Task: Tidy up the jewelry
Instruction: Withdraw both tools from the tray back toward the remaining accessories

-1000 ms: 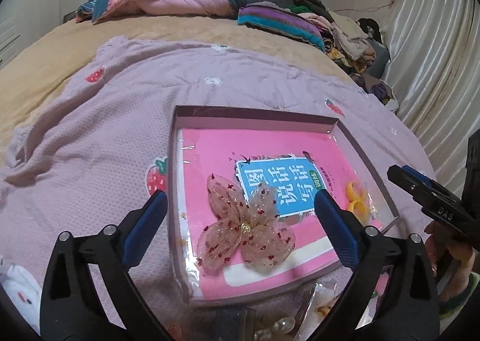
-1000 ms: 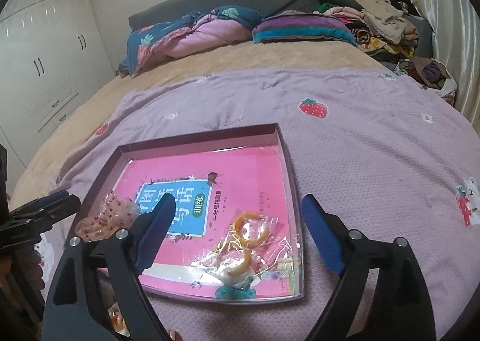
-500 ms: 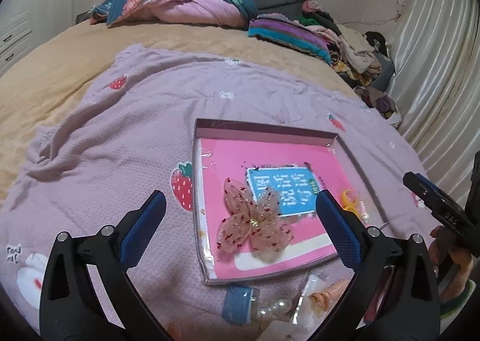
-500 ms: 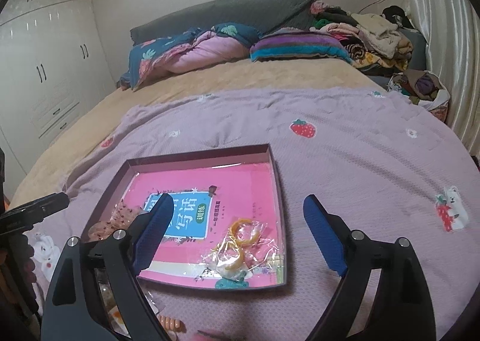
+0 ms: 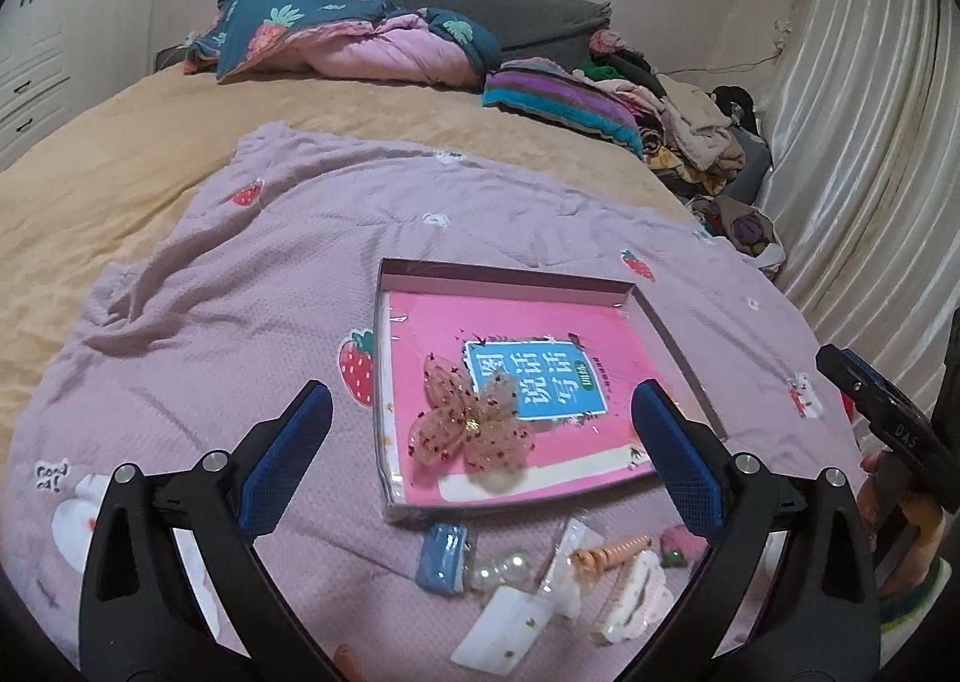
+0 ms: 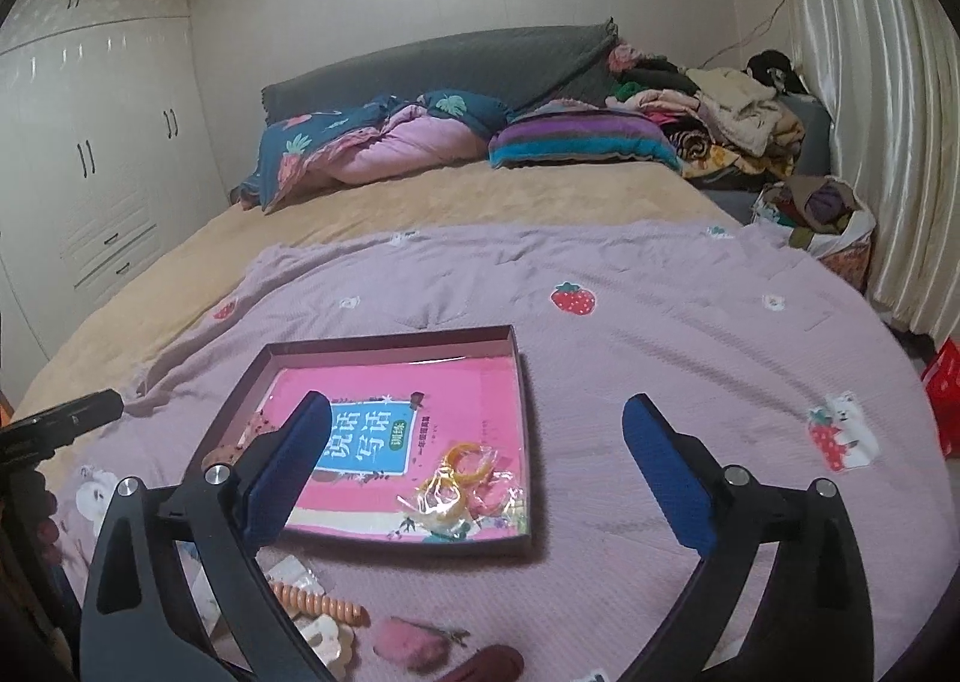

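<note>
— While both tools hang over the bed, where does the jewelry sit relative to the shallow box (image 5: pixel 507 277)?

— A pink butterfly hair bow (image 5: pixel 471 430) lies inside the box, on the pink book cover (image 6: pixel 456 394), toward the box's left side in the left wrist view. A clear packet with yellow rings (image 6: pixel 459 487) lies inside too, at the box's near right corner in the right wrist view.

— And outside the box?

— Just beyond its near edge, on the lilac blanket (image 5: pixel 240 286), a loose cluster: a blue pouch (image 5: pixel 443 553), pearl beads (image 5: pixel 501 568), an orange spiral clip (image 5: pixel 609 553), a white cloud-shaped clip (image 5: pixel 633 601), a small pink piece (image 6: pixel 411 643).

— The tools?

— The left gripper (image 5: pixel 480 463) stands wide, nothing between its blue pads, which flank the bow from above. The right gripper (image 6: pixel 474 463) has its jaws opening, already wide, with nothing between them; it hangs above the box's near right side.
</note>
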Demonstrator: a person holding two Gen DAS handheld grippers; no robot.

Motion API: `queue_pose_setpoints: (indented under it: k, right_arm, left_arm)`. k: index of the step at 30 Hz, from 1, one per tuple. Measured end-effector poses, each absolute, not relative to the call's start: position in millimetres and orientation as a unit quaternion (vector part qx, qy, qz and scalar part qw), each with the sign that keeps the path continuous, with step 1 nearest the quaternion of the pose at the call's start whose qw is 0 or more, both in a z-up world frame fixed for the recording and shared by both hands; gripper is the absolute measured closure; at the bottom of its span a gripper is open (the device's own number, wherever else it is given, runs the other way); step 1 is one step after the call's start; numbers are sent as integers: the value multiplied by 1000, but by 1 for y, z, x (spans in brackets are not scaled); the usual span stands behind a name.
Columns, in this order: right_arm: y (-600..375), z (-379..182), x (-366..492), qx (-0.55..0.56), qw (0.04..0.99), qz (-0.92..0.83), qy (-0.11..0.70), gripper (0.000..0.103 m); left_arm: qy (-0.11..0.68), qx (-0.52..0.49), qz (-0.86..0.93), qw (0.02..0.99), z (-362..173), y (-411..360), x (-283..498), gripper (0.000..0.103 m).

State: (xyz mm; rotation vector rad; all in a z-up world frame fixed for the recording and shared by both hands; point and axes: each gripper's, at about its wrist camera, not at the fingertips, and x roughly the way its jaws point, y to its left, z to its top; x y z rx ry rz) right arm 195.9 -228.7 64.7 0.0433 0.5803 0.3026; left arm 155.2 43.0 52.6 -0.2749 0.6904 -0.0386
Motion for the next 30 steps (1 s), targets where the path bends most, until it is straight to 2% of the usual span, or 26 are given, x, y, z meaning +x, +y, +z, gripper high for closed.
queue_pose_setpoints:
  k: [17, 30]
  right_arm:
    - [-247, 72, 145, 25, 945, 149, 288, 6]
    - [-259, 50, 119, 22, 936, 146, 320, 6]
  left_arm:
    - [330, -114, -38, 936, 62, 18, 114, 10]
    - [353, -97, -44, 929, 43, 3, 96, 10]
